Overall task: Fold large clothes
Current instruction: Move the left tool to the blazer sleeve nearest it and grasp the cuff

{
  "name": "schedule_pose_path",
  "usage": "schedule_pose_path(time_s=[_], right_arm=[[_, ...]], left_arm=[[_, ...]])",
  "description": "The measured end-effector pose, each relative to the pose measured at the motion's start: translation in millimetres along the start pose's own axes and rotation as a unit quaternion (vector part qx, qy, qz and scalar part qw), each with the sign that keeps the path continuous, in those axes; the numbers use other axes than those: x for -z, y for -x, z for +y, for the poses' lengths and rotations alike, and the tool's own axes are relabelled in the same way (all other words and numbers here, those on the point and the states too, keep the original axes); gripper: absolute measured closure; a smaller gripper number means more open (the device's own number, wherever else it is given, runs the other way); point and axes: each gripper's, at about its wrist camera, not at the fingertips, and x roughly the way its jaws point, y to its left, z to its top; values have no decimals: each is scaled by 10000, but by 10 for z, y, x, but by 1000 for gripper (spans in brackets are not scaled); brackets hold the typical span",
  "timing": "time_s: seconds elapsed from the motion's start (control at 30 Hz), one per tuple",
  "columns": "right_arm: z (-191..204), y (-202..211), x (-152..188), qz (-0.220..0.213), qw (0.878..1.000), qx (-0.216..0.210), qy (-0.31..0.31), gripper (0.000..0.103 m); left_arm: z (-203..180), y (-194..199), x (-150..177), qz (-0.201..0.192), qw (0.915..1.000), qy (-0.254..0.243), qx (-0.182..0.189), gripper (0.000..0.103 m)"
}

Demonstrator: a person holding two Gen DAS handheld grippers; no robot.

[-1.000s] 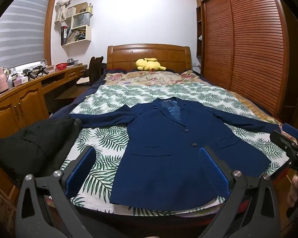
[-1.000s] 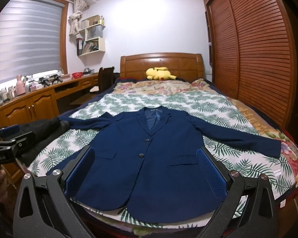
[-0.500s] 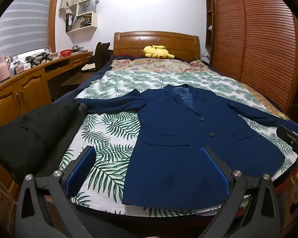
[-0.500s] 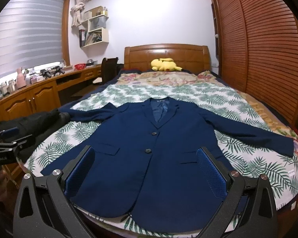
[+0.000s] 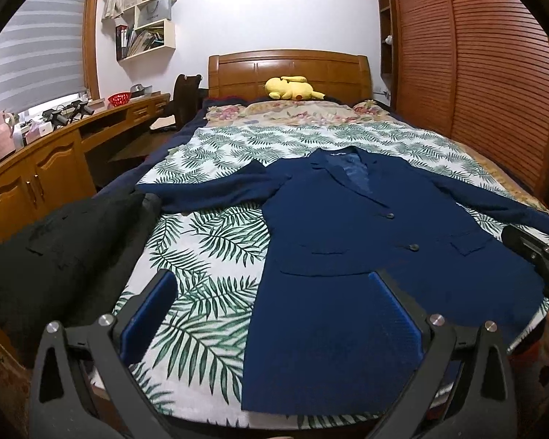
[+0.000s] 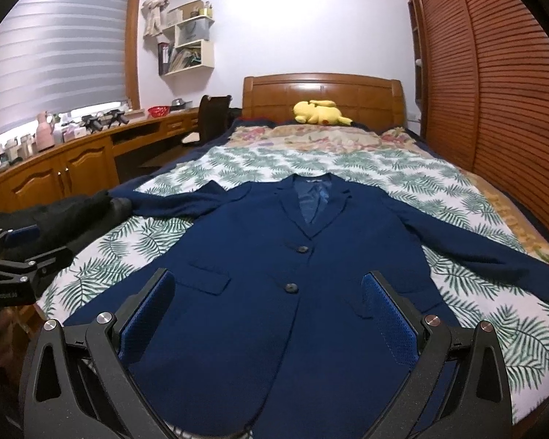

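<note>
The bed [image 6: 413,172] carries one navy blazer [image 6: 274,292], spread face-up, both sleeves out, collar toward the headboard; one black garment [image 5: 62,241] lies left of the blazer. Both hand-held grippers have drifted closer over its hem, so folding looks imminent: left hand-held gripper [image 5: 274,311] and right hand-held gripper [image 6: 271,311] gape wide, empty.

Both wrist views look low from the bed's foot toward the headboard [image 5: 288,69], sharing the jacket [image 6: 274,292]
</note>
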Motion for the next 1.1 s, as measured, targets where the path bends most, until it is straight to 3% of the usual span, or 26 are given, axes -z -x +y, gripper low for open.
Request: schedule_pose_path(time_s=[0.33, 0.9, 1.1], right_arm=[[-77, -601, -76, 73, 9996, -259, -61, 0], [-18, -1683, -600, 206, 9968, -666, 381, 0], [4, -2004, -458, 387, 9953, -654, 598, 0]], left_arm=[[185, -463, -169, 123, 9999, 0, -56, 0], [835, -1368, -648, 516, 9980, 288, -209, 0], [977, -1766, -791, 682, 9971, 330, -115, 0]])
